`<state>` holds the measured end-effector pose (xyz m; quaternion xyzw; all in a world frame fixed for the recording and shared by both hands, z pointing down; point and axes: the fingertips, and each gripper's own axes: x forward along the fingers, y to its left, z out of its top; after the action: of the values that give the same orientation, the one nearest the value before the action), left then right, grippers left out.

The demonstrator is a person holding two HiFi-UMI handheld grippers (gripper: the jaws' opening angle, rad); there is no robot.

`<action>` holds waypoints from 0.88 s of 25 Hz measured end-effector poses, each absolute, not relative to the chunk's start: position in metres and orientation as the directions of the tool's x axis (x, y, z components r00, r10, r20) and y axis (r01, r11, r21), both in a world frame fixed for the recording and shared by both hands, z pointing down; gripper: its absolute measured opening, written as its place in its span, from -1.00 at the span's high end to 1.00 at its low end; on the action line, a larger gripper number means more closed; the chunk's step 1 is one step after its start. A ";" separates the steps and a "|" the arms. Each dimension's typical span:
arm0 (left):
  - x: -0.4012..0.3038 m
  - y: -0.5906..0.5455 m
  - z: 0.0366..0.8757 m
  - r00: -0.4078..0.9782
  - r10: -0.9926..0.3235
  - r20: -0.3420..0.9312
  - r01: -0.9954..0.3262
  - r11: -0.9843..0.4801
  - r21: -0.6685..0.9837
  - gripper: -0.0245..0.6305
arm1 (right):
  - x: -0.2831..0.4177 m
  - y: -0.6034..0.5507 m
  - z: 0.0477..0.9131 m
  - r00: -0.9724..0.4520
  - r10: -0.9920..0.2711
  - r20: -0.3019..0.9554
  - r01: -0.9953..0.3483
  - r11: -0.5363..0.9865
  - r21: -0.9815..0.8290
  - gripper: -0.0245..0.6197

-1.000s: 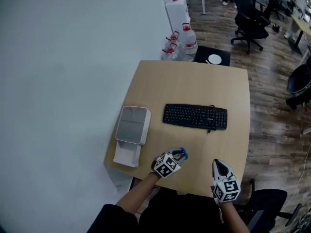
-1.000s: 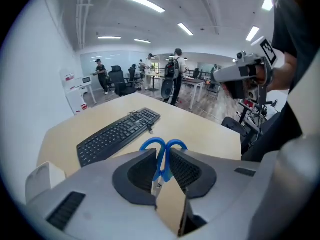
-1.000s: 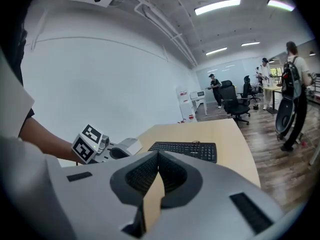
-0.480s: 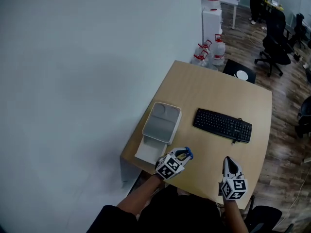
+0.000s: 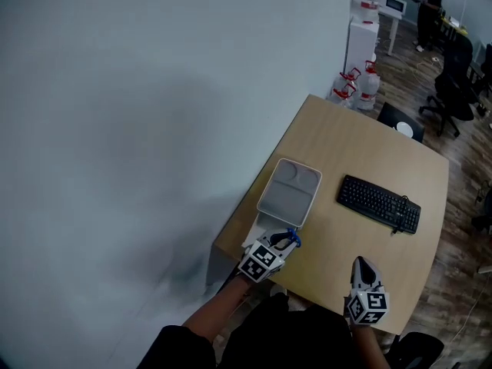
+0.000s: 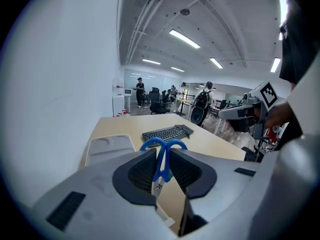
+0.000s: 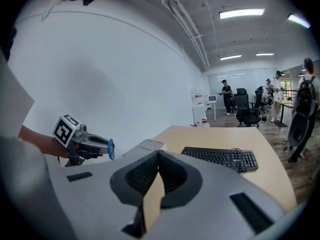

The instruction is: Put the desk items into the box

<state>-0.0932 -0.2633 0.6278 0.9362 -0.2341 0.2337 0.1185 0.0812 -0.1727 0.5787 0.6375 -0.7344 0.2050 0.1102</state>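
Blue-handled scissors stand between the jaws of my left gripper, which is shut on them, with the handle loops sticking out past the pads. In the head view the left gripper hovers at the near end of the white box, whose grey lid lies open behind it. Further right on the tan desk lies a black keyboard. My right gripper is near the desk's front edge, its jaws shut with nothing between them. The right gripper view shows the scissors in profile.
The desk stands against a pale wall on the left. Water jugs and a white cabinet sit behind the desk's far corner. Office chairs and a person are on the wooden floor at the far right.
The head view has swung left, so the desk now sits further right in the picture. My left gripper with the scissors has come closer to the box. The right gripper stays shut.
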 end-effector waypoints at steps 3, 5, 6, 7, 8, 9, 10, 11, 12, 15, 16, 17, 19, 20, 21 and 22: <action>-0.117 -0.263 0.639 0.773 -0.386 0.503 -0.481 -0.874 0.069 0.67 | 0.066 -0.167 0.585 -0.138 -0.880 0.455 -0.986 0.081 -0.142 0.74; -0.136 -0.263 0.647 0.768 -0.390 0.508 -0.489 -0.870 0.072 0.67 | 0.053 -0.165 0.585 -0.131 -0.875 0.467 -0.988 0.078 -0.131 0.74; -0.144 -0.265 0.651 0.766 -0.389 0.513 -0.492 -0.867 0.076 0.67 | 0.046 -0.165 0.584 -0.129 -0.874 0.468 -0.989 0.079 -0.124 0.74; -0.151 -0.267 0.655 0.763 -0.384 0.520 -0.493 -0.866 0.082 0.67 | 0.041 -0.166 0.583 -0.128 -0.875 0.467 -0.990 0.082 -0.117 0.74; -0.157 -0.269 0.660 0.759 -0.379 0.529 -0.493 -0.865 0.089 0.67 | 0.035 -0.167 0.582 -0.128 -0.875 0.467 -0.990 0.086 -0.111 0.74; -0.162 -0.270 0.665 0.756 -0.374 0.538 -0.495 -0.864 0.095 0.67 | 0.031 -0.167 0.581 -0.129 -0.874 0.468 -0.990 0.090 -0.106 0.74; -0.166 -0.271 0.669 0.752 -0.370 0.546 -0.498 -0.861 0.101 0.67 | 0.026 -0.167 0.581 -0.131 -0.873 0.469 -0.990 0.094 -0.101 0.74; -0.170 -0.271 0.674 0.747 -0.366 0.555 -0.500 -0.859 0.105 0.67 | 0.023 -0.167 0.580 -0.131 -0.872 0.471 -0.991 0.097 -0.096 0.74; -0.173 -0.271 0.678 0.741 -0.364 0.565 -0.502 -0.859 0.105 0.67 | 0.021 -0.167 0.579 -0.130 -0.872 0.472 -0.991 0.098 -0.091 0.74; -0.178 -0.273 0.695 0.715 -0.350 0.605 -0.494 -0.865 0.083 0.67 | 0.022 -0.167 0.579 -0.118 -0.873 0.474 -0.992 0.088 -0.086 0.74; -0.179 -0.275 0.702 0.707 -0.342 0.620 -0.487 -0.870 0.076 0.67 | 0.024 -0.167 0.581 -0.113 -0.873 0.475 -0.993 0.082 -0.086 0.74; -0.179 -0.276 0.708 0.700 -0.331 0.633 -0.481 -0.874 0.075 0.67 | 0.026 -0.168 0.583 -0.109 -0.874 0.474 -0.993 0.076 -0.089 0.74; -0.175 -0.280 0.720 0.694 -0.307 0.652 -0.468 -0.879 0.085 0.67 | 0.031 -0.172 0.589 -0.109 -0.876 0.469 -0.992 0.068 -0.104 0.74; -0.173 -0.281 0.725 0.692 -0.294 0.659 -0.461 -0.883 0.091 0.67 | 0.033 -0.175 0.591 -0.113 -0.878 0.466 -0.991 0.066 -0.116 0.74; -0.171 -0.282 0.730 0.690 -0.279 0.668 -0.453 -0.886 0.097 0.67 | 0.035 -0.178 0.592 -0.117 -0.879 0.463 -0.990 0.065 -0.128 0.74; -0.169 -0.283 0.735 0.685 -0.264 0.679 -0.445 -0.889 0.103 0.67 | 0.036 -0.180 0.591 -0.121 -0.881 0.458 -0.988 0.064 -0.138 0.74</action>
<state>-0.1692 -0.2826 0.7348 0.9086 -0.1951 0.3453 0.1311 0.0356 -0.1805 0.5912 0.6507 -0.7181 0.2117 0.1274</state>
